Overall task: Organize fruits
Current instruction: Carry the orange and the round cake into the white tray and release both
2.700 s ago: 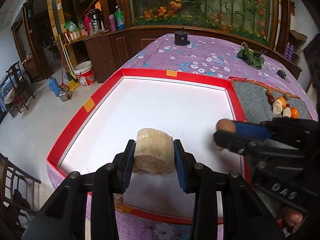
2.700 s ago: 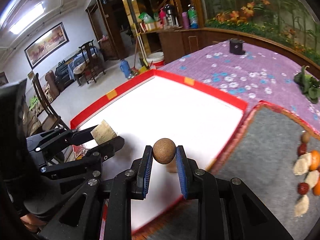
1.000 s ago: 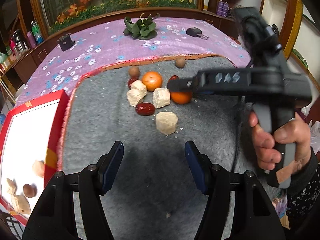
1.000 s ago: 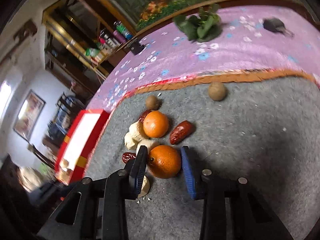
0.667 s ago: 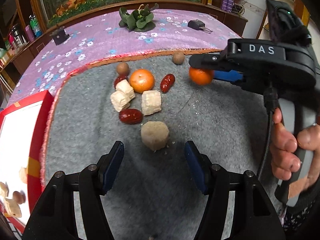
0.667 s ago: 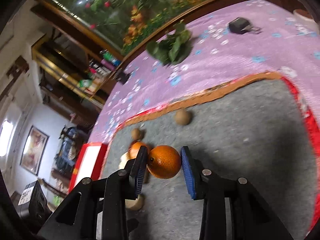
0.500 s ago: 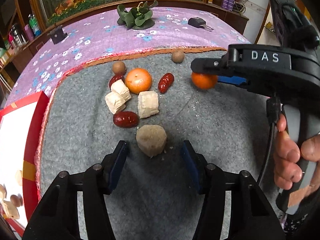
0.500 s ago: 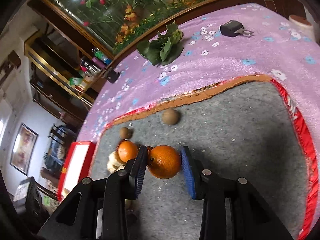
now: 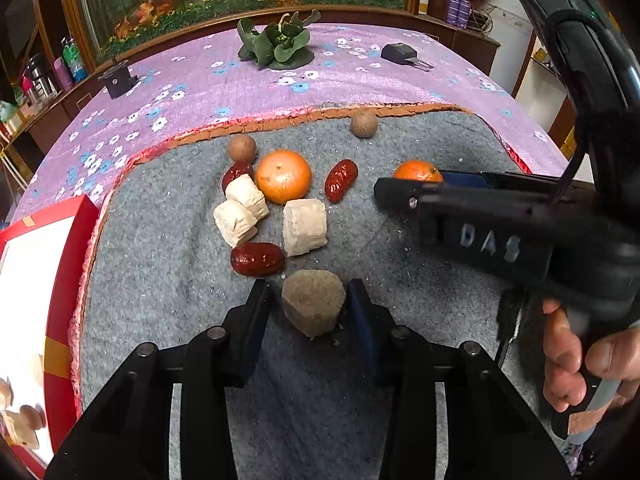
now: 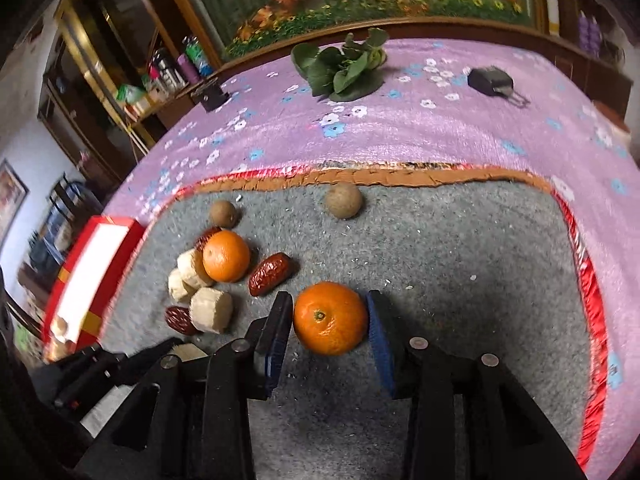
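Observation:
On a grey felt mat point(image 9: 168, 280) lie pale chunks, red dates, brown round fruits and an orange point(image 9: 283, 176). My left gripper point(image 9: 312, 312) has closed in around a tan chunk point(image 9: 314, 307) resting on the mat; small gaps show beside it. My right gripper point(image 10: 330, 320) is shut on a second orange point(image 10: 330, 318), held just above the mat; it also shows in the left wrist view point(image 9: 418, 171). The red tray with white floor point(image 9: 28, 280) sits at the left, holding a few placed pieces.
Green leafy vegetable point(image 9: 276, 44), a black key fob point(image 9: 402, 55) and a small black box point(image 9: 117, 79) lie on the purple flowered cloth beyond the mat. Two brown round fruits point(image 10: 343, 200) sit near the mat's far edge.
Both grippers left the tray for the mat. The right gripper picked up an orange and moved it right. The left gripper advanced and narrowed its jaws around the tan chunk.

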